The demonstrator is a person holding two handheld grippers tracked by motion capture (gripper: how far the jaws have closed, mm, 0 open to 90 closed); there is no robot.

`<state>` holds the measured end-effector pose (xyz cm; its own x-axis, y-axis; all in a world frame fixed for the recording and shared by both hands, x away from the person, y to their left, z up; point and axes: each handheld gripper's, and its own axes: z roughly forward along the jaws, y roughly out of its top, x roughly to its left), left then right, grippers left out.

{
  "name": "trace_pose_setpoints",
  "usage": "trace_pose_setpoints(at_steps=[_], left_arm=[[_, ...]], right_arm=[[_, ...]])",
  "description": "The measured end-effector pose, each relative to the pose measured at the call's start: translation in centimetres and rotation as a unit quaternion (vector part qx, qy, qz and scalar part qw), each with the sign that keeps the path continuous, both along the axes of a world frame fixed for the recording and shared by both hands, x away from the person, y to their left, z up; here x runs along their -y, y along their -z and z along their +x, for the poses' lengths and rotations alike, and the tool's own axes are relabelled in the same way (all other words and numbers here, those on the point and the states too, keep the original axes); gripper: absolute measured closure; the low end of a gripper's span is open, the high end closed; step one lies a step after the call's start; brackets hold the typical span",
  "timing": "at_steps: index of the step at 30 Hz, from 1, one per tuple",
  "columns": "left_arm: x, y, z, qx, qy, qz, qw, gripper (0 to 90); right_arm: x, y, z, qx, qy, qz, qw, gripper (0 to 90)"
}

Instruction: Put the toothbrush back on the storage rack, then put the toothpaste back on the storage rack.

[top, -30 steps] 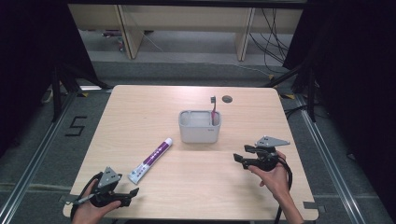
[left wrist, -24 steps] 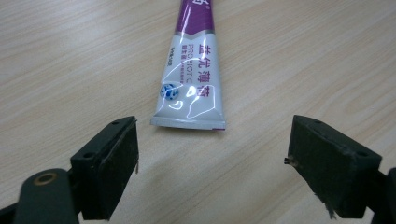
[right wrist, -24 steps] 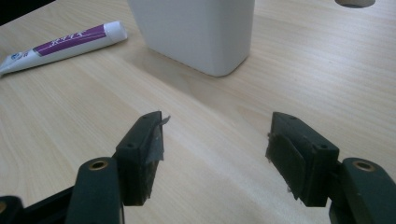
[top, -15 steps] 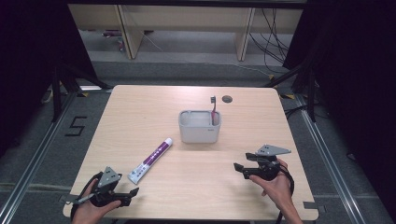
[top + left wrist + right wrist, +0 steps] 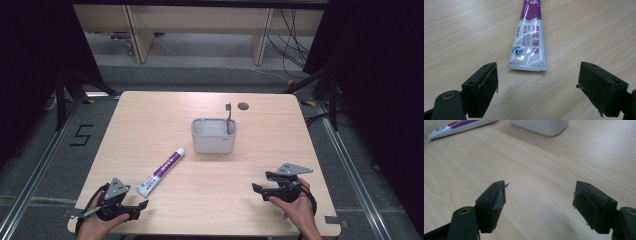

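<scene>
High view: toothpaste tube (image 5: pixel 161 171) lies flat on the surface (image 5: pixel 150 125), slanted, crimped end toward 7 o'clock, cap toward 1 o'clock, just beyond the left tool (image 5: pixel 135 206); white holder (image 5: pixel 213 135) with toothbrush (image 5: pixel 229 118) sits at centre. Right tool (image 5: pixel 261 186), well apart at 5 o'clock, has just been opening, nothing between its jaws. Left gripper view: left tool (image 5: pixel 537 82) gapes wide, empty, crimp of tube (image 5: pixel 530 42) just ahead. Judged light, soft, glossy-slippery; grip across mid-body, not the thin crimp. Right gripper view: right tool (image 5: pixel 539 202) wide, empty.
</scene>
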<state>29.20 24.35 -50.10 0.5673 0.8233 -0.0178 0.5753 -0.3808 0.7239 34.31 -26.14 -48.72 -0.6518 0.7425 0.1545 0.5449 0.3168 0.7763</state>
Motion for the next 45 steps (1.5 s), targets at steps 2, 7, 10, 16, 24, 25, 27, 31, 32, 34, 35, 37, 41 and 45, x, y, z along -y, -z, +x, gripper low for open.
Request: trace_pose_setpoints(at_steps=[2, 7, 10, 16, 24, 25, 27, 31, 32, 34, 35, 37, 41, 45], left_arm=[[0.0, 0.1, 0.0, 0.002, 0.0, 0.002, 1.0, 15.9], [-0.2, 0.0, 0.1, -0.003, -0.003, 0.013, 0.9999, 15.9], [-0.3, 0.1, 0.1, -0.005, -0.003, 0.011, 0.9999, 15.9], [-0.2, 0.1, 0.2, -0.008, -0.001, 0.011, 0.9999, 15.9], [-0.1, 0.1, 0.2, -0.004, 0.002, 0.011, 0.9999, 15.9], [0.0, 0.1, 0.2, -0.003, 0.0, 0.006, 1.0, 15.9], [-0.1, 0.1, 0.1, -0.004, 0.002, 0.01, 0.9999, 15.9], [0.0, 0.2, 0.1, 0.001, -0.003, -0.002, 1.0, 15.9], [0.0, 0.2, 0.1, 0.001, -0.003, -0.002, 1.0, 15.9], [-0.1, 0.1, 0.0, 0.0, -0.003, 0.0, 1.0, 15.9], [-0.1, 0.0, 0.0, -0.004, -0.003, 0.002, 1.0, 15.9], [-0.2, 0.1, 0.1, 0.0, -0.004, 0.004, 1.0, 15.9], [-0.1, -0.1, 0.0, 0.0, -0.002, 0.009, 1.0, 16.0], [-0.1, 0.0, 0.2, 0.01, -0.011, -0.01, 0.9998, 17.7]], right_arm=[[-0.1, -0.1, -0.3, -0.014, 0.008, 0.001, 0.9999, 26.7], [-0.1, 0.0, -0.8, -0.005, -0.005, -0.004, 1.0, 25.9], [0.0, 0.2, -1.1, -0.005, -0.005, -0.012, 0.9999, 24.4], [0.0, 0.7, -1.7, -0.014, -0.008, -0.021, 0.9997, 20.0], [-0.4, 0.9, -2.6, -0.022, -0.016, -0.031, 0.9991, 16.9], [-0.4, 0.9, -2.9, -0.013, -0.02, -0.034, 0.9991, 16.9], [-0.6, 1.0, -3.1, -0.032, -0.022, -0.02, 0.999, 16.9], [-0.5, 1.0, -3.4, -0.02, -0.025, -0.027, 0.9991, 17.0], [-0.5, 1.0, -3.4, -0.02, -0.025, -0.027, 0.9991, 17.0], [-0.4, 0.9, -3.5, -0.015, -0.025, -0.03, 0.9991, 17.1], [-0.4, 0.9, -3.6, -0.023, -0.024, -0.024, 0.9992, 17.1], [-0.5, 0.8, -3.9, -0.033, -0.012, -0.021, 0.9991, 17.3], [-0.3, 0.9, -3.7, -0.011, -0.022, -0.031, 0.9992, 17.8], [-0.4, 0.8, -3.8, -0.03, -0.014, -0.021, 0.9992, 18.0]])
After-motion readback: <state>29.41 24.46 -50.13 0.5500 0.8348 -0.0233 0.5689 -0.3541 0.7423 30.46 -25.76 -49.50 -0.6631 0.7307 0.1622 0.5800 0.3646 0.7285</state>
